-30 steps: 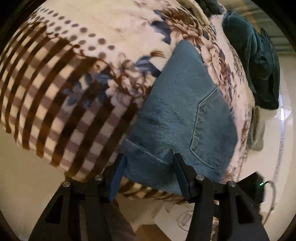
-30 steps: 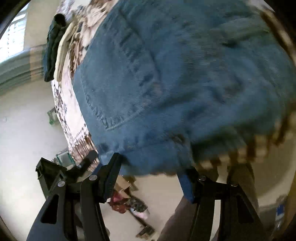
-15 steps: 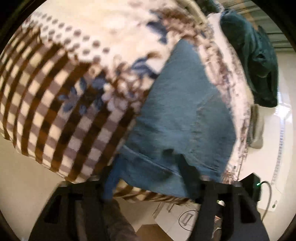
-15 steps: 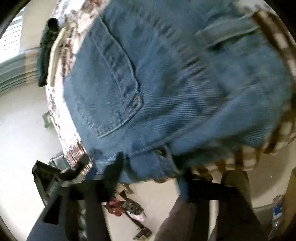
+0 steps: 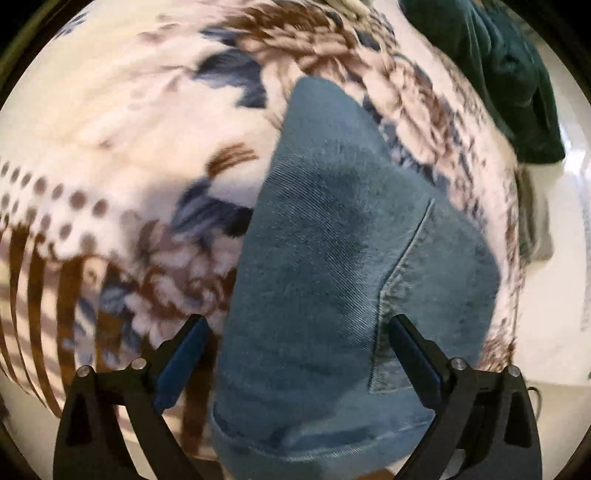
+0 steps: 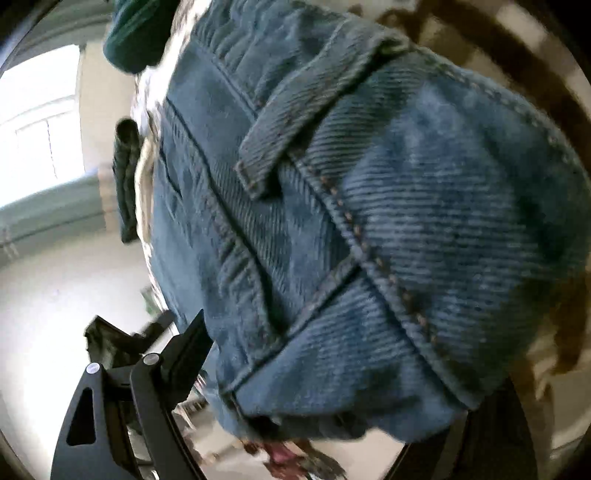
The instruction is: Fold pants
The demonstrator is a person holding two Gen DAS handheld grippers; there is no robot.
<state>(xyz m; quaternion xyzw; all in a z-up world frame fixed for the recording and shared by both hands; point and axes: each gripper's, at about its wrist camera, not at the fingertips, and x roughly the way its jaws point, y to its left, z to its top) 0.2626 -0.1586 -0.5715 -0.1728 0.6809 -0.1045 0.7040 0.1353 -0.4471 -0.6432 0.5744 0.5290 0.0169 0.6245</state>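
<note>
Lying between four spread fingers: one jeans.

The left wrist view is taken from just above the bed edge, faced forward along the left gripper and down onto the jeans and patterned blanket. The right wrist view is set far closer, so that denim fills it from 12 to 5 o'clock. The jeans and the dark green cloth, at 1 o'clock and at 11 o'clock, are shared.
</note>
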